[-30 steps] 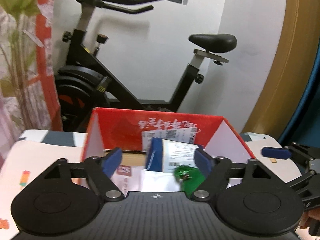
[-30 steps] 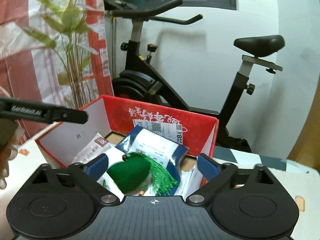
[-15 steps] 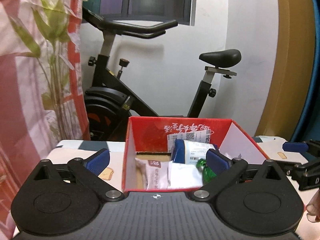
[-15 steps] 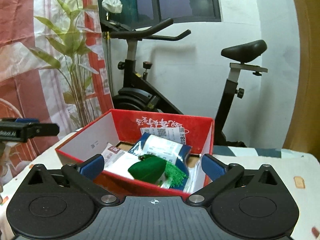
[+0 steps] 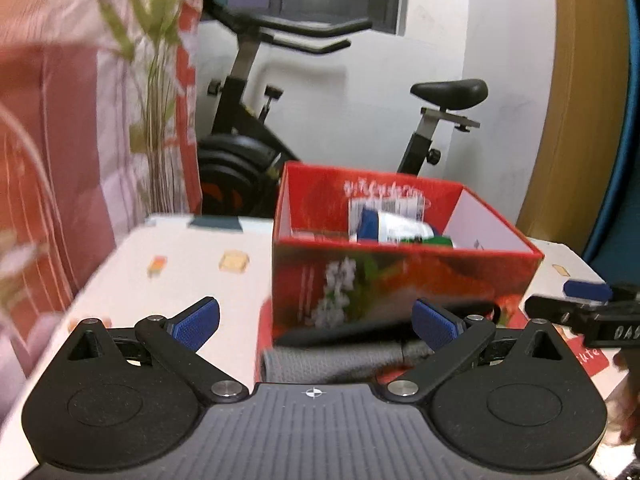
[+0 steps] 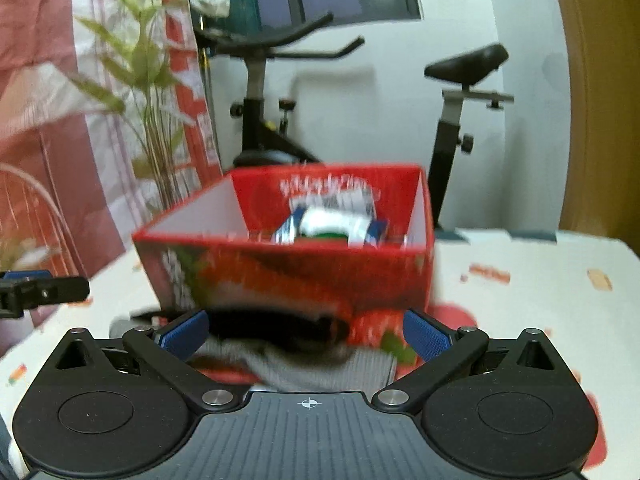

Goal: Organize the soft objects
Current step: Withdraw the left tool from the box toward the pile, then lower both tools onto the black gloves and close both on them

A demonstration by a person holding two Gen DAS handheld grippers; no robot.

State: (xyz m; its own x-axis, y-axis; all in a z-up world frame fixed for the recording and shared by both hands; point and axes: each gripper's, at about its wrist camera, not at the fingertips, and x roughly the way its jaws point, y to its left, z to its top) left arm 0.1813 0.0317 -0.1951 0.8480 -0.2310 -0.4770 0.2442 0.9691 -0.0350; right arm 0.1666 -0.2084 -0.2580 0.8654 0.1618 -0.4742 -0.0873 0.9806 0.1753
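A red cardboard box point(image 5: 404, 276) point(image 6: 304, 280) stands on the patterned table point(image 5: 180, 276), with a blue-and-white soft pack point(image 5: 394, 229) point(image 6: 332, 222) and a green item point(image 5: 430, 241) inside. In front of the box lies a grey knitted cloth point(image 5: 332, 360) point(image 6: 316, 366) with a black piece point(image 6: 276, 326) on it. My left gripper point(image 5: 316, 322) is open, pulled back from the box, its fingers either side of the cloth. My right gripper point(image 6: 304, 332) is open too, just above the cloth. The right gripper's finger point(image 5: 588, 304) shows at the left wrist view's right edge.
A black exercise bike point(image 5: 280, 128) point(image 6: 280, 120) stands behind the table by a white wall. A leafy plant point(image 6: 152, 120) and a red-and-white curtain point(image 5: 60, 140) are at the left. A red sheet point(image 5: 592, 356) lies under the box. The left gripper's finger point(image 6: 40, 290) shows at the left edge.
Both grippers have drawn back from over the box, which is now seen from the front. The grey cloth has come into view between the fingers. The left jaws spread wider.
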